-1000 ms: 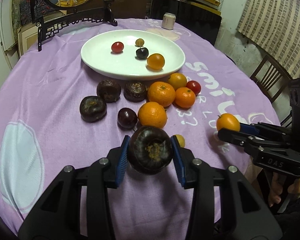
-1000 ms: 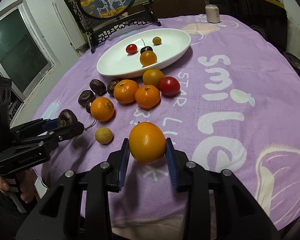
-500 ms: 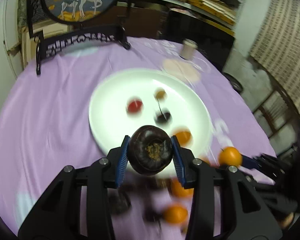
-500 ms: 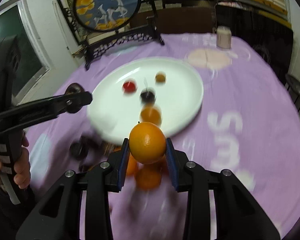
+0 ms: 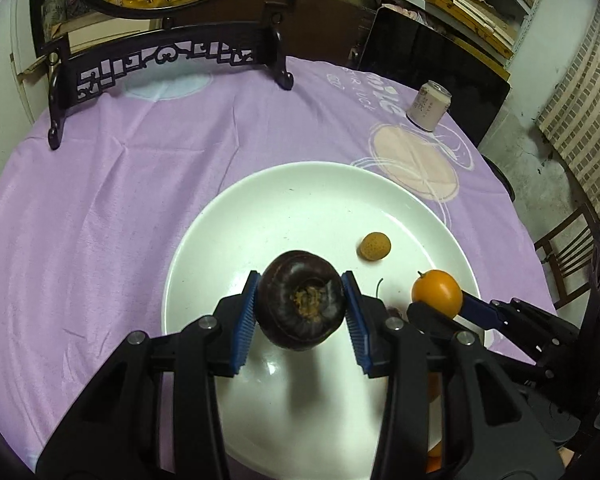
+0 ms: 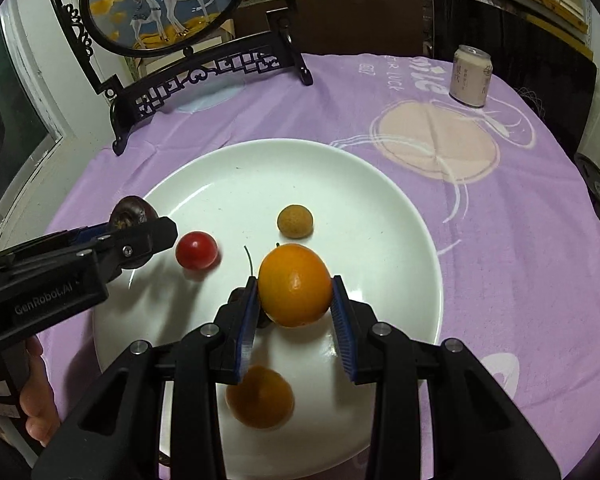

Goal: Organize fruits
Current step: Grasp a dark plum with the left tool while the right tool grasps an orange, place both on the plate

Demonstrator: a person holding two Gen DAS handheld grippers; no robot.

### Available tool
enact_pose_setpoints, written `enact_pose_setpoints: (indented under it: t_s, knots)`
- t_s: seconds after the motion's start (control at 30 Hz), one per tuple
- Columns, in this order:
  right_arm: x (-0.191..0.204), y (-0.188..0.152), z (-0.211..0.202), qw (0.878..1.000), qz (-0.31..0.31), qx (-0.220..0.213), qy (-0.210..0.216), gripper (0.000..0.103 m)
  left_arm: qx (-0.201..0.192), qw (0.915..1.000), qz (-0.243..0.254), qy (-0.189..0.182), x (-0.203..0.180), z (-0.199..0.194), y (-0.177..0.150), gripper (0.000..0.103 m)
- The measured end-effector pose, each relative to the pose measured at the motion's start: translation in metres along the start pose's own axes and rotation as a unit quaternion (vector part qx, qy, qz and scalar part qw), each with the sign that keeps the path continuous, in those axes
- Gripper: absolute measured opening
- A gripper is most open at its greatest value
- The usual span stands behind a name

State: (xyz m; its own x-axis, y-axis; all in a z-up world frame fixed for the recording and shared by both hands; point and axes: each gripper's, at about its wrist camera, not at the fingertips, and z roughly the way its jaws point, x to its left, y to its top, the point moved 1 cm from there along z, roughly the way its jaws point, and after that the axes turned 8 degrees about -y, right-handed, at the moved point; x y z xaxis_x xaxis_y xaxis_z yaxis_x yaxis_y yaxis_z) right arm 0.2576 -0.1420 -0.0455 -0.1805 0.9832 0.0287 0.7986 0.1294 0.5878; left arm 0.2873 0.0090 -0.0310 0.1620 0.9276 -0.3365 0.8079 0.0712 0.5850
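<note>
Your left hand-held gripper [image 5: 303, 309] is clenched on a dark purple fruit [image 5: 302, 305], its blue pads [image 5: 246, 320] pressed against both sides. It holds the fruit in the air over the left half of the white plate [image 5: 228, 240], the fruit's brown, crusty end turned toward the camera. In the right wrist view this same hand-held gripper [image 6: 134, 226] comes in from the left, with the fruit [image 6: 130, 211] over the plate's left rim [image 6: 168, 184].

On the plate, left to right, lie a small red tomato [image 6: 196, 250], a thin dark stem [image 6: 249, 258] whose fruit is mostly hidden behind the fingers, and a small tan, rough-skinned fruit [image 6: 295, 221] toward the far side. Nearer you, under the right fingers, an orange fruit [image 6: 259, 397] rests on the plate's near part.

Your right hand-held gripper [image 6: 296, 308] is grasping an orange [image 6: 295, 285] between its blue pads [image 6: 343, 328], holding it above the middle of the plate, just on your side of the tan fruit. In the left wrist view that orange [image 5: 436, 293] hangs over the plate's right rim.

The plate sits on a bench covered with a purple cloth [image 6: 500, 240]. Along the far edge stands a black carved stand [image 6: 204, 76] carrying a round deer picture, and toward the far right corner stands a pale drink can [image 6: 471, 77].
</note>
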Motion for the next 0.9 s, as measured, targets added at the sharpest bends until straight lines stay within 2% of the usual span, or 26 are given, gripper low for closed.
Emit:
enact_pose_setpoints:
  t_s: [0.1, 0.13, 0.17, 0.2, 0.27, 0.33, 0.47, 0.57, 0.67, 0.77, 0.9]
  knots:
    - [-0.001, 0.000, 0.003, 1.000, 0.004, 0.002, 0.002, 0.037, -0.001, 1.0000, 0.001, -0.006, -0.001, -0.002, -0.002, 0.043]
    - [-0.001, 0.001, 0.004, 1.000, 0.006, 0.000, -0.001, 0.050, -0.005, 1.0000, -0.002, -0.008, 0.000, -0.003, -0.002, 0.047]
    - [-0.003, 0.000, 0.001, 1.000, 0.009, -0.013, -0.012, 0.054, -0.011, 0.9999, -0.004, -0.006, 0.002, -0.005, -0.002, 0.062]
    - [-0.004, -0.001, -0.002, 0.999, 0.008, -0.025, -0.022, 0.055, -0.018, 0.9998, -0.007, -0.003, 0.003, -0.009, -0.003, 0.066]
    - [-0.005, -0.006, -0.013, 0.997, -0.006, -0.056, -0.057, 0.055, -0.035, 0.9994, 0.000, 0.003, 0.003, -0.021, -0.008, 0.066]
    - [-0.009, -0.012, -0.024, 0.994, -0.004, -0.079, -0.070, 0.055, -0.051, 0.9986, -0.002, 0.009, 0.003, -0.036, -0.015, 0.066]
    - [-0.013, -0.035, -0.051, 0.991, 0.002, -0.119, -0.054, 0.055, -0.096, 0.9953, -0.005, 0.014, 0.005, -0.079, -0.039, 0.066]
    - [-0.016, -0.065, -0.073, 0.991, 0.011, -0.129, -0.038, 0.055, -0.117, 0.9930, -0.005, 0.020, 0.008, -0.107, -0.075, 0.066]
    - [-0.014, -0.100, -0.092, 0.993, 0.019, -0.117, -0.018, 0.055, -0.112, 0.9932, 0.010, 0.031, 0.015, -0.127, -0.124, 0.066]
    - [-0.006, -0.145, -0.112, 0.996, 0.012, -0.089, 0.013, 0.055, -0.079, 0.9960, 0.018, 0.038, 0.025, -0.133, -0.162, 0.066]
    - [0.006, -0.176, -0.126, 0.997, -0.004, -0.067, 0.029, 0.055, -0.055, 0.9974, 0.018, 0.043, 0.034, -0.137, -0.189, 0.066]
